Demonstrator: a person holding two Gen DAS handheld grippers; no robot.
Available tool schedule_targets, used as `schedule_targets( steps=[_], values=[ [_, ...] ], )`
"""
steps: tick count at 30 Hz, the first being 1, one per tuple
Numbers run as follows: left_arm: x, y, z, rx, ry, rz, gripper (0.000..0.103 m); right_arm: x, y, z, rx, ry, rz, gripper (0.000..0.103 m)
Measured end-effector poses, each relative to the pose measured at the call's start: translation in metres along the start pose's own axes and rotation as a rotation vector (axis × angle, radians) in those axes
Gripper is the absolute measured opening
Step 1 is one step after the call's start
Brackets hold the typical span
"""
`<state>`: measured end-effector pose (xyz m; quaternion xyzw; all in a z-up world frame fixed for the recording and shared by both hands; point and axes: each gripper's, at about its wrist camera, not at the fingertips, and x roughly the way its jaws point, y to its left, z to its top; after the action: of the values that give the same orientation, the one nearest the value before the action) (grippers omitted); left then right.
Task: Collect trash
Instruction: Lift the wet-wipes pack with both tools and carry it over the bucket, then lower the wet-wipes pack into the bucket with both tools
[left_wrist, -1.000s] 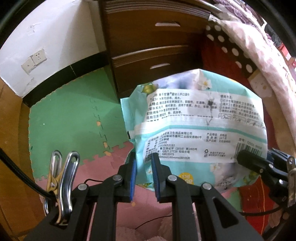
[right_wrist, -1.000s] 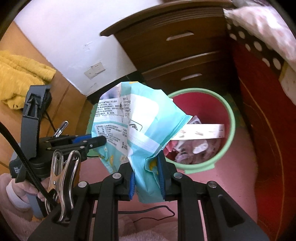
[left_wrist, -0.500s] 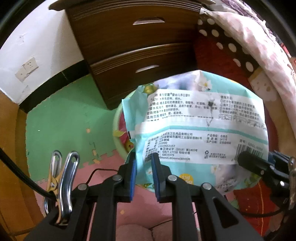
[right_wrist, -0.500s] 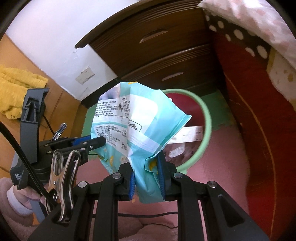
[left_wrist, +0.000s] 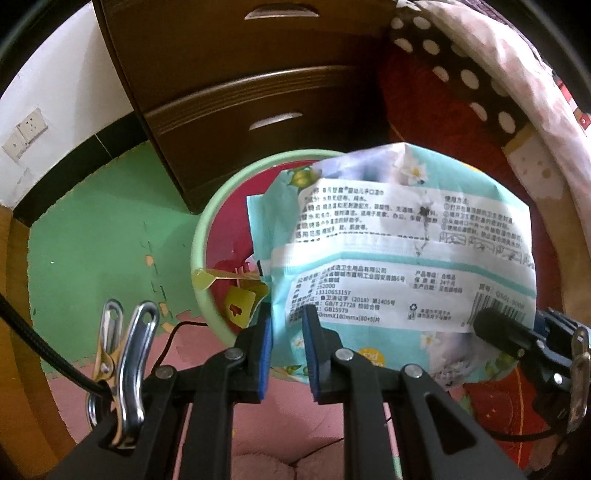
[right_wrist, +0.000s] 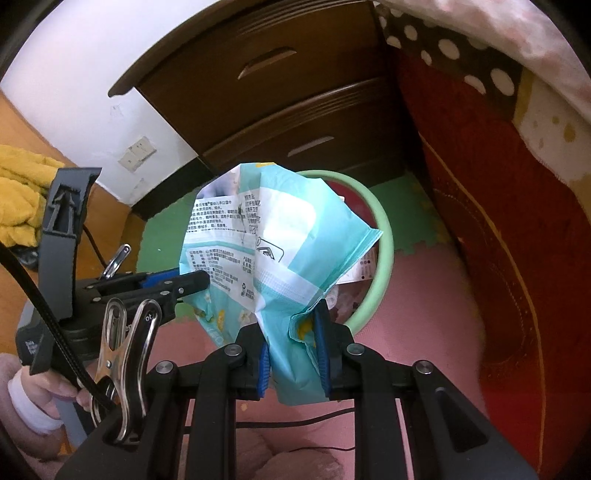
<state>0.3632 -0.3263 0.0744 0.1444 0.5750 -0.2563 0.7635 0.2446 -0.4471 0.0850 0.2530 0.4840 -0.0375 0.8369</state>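
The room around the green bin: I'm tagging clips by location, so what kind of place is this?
Probably a bedroom at home: a dark wooden drawer chest, a bed with patterned bedding beside it, and foam play mats on the floor.

The wrapper (left_wrist: 402, 254) at frame centre is thin, crinkled plastic film with a slight sheen, its printed panel matt. The bin (left_wrist: 207, 229) is smooth green plastic; behind it, the dresser (left_wrist: 240, 92) is dark polished wood. Lower left, the clip (left_wrist: 123, 369) is shiny metal, and the mat (left_wrist: 96, 229) looks like matt foam.
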Motion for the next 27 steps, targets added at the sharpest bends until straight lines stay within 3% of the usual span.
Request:
schedule_targets(
  steps=[12,27],
  values=[
    [0.038,0.014,0.005,-0.047,0.021,-0.036,0.016,0.030,0.002,0.006,-0.047,0.017,-0.072,0.022],
    [0.076,0.028,0.004,-0.060,0.070,-0.010,0.016,0.082,-0.007,0.005,-0.022,0.085,-0.116,0.026]
  ],
)
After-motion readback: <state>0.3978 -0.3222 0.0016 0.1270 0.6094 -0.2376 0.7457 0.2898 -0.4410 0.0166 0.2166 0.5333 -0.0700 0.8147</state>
